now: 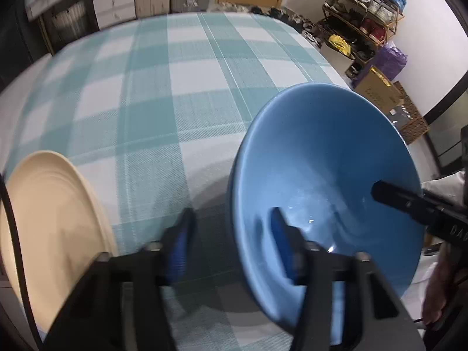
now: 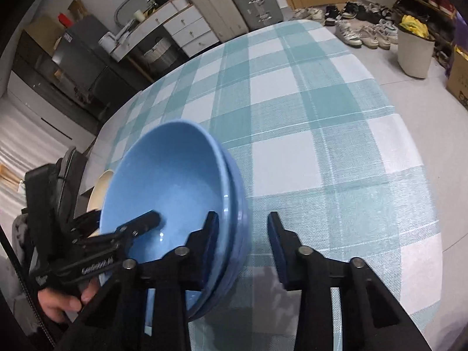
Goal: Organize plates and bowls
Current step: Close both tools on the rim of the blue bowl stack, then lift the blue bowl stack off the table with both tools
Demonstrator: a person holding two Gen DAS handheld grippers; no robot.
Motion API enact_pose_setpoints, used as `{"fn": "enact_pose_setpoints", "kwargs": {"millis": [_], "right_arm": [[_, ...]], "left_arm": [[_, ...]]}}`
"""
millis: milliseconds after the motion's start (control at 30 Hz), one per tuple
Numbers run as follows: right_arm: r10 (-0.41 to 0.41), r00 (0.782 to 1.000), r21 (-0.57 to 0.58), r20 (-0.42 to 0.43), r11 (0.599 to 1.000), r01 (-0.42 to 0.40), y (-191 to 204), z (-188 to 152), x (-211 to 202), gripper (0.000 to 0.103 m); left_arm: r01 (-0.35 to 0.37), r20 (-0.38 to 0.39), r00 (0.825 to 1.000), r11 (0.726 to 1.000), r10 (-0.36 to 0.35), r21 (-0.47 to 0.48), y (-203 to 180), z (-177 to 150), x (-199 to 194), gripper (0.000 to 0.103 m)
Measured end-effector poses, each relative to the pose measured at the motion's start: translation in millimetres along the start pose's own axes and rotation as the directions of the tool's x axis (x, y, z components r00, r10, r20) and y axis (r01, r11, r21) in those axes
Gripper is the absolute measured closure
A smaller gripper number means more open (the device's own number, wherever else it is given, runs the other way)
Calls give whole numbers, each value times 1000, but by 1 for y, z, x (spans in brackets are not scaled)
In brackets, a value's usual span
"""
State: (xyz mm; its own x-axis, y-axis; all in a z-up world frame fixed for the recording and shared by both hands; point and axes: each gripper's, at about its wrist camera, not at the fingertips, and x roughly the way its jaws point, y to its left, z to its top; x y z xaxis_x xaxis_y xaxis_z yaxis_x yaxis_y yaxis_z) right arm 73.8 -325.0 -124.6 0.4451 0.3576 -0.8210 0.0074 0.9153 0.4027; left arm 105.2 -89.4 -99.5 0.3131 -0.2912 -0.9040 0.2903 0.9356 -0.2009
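Now both claws straddle the blue bowl's rim — one on each side.
Left claw (image 1: 232, 242) has one finger inside the blue bowl (image 1: 321, 158), one outside; right claw (image 2: 244, 234) does the same at the opposite wall. Pads not visibly pressing yet — both released, jaws part-closed. Glossy bowl sits on the checked worktop (image 1: 175, 87), seemingly nested in a second; cream plate (image 1: 52, 219) just left of it.

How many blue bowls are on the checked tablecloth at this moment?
2, nested: the upper blue bowl sits inside the lower blue bowl, whose rim shows just beneath it in the right wrist view. The left wrist view shows only one. Another underneath could be hidden.
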Motion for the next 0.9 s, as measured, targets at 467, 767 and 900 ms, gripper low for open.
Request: {"fn": "enact_pose_setpoints", "kwargs": {"millis": [467, 767, 900], "right_arm": [[-22, 988, -3, -150, 1000, 22, 6, 12, 7, 83], [-74, 981, -53, -180, 996, 65, 13, 13, 8, 86], [-47, 977, -11, -210, 999, 46, 8, 16, 9, 88]], "left_arm": [[173, -250, 953, 985, -172, -18, 3, 15, 16, 90], [170, -283, 945, 985, -164, -1, 2, 16, 17, 90], [169, -314, 936, 986, -160, 1, 1, 20, 18, 90]]}}
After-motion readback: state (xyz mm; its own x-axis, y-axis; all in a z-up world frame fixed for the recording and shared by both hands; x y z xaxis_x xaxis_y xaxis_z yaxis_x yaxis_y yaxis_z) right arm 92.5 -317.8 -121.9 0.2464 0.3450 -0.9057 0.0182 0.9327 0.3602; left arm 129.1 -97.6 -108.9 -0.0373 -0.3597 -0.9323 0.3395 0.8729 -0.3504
